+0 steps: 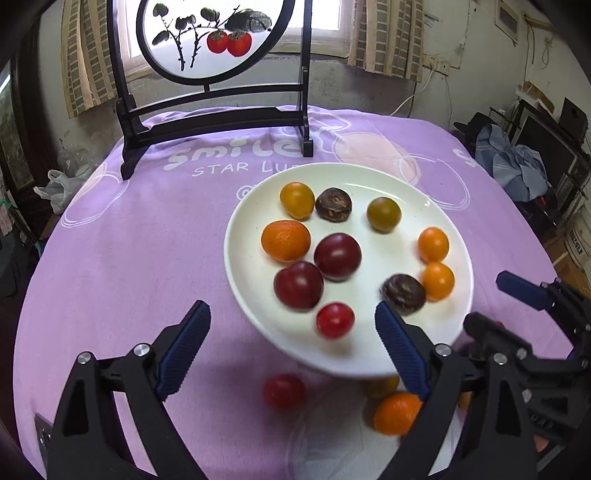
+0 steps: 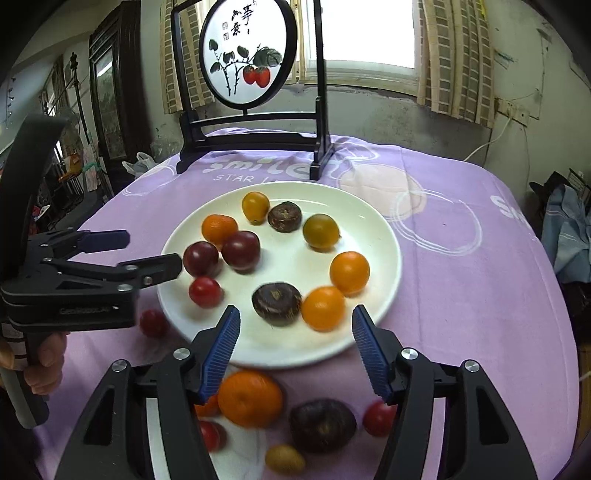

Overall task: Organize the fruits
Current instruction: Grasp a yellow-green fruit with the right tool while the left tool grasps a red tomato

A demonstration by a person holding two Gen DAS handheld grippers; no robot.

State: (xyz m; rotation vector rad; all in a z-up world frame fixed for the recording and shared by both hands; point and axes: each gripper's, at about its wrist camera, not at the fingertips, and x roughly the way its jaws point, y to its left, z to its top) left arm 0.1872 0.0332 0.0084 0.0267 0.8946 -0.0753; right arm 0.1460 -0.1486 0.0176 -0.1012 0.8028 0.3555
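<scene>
1. White plate (image 2: pixel 384 236) of mixed fruits (image 2: pixel 349 272), mid-table on lilac printed cloth (image 2: pixel 480 295).
2. Loose fruits (image 2: pixel 249 398) on the cloth just nearer than the plate.
3. Left gripper (image 1: pixel 291 332) spread over the plate's near rim; right gripper (image 2: pixel 295 332) likewise spread, both holding nothing.
4. Framed persimmon screen (image 2: pixel 247 62) behind the plate; curtained window (image 2: pixel 365 33) beyond.
</scene>
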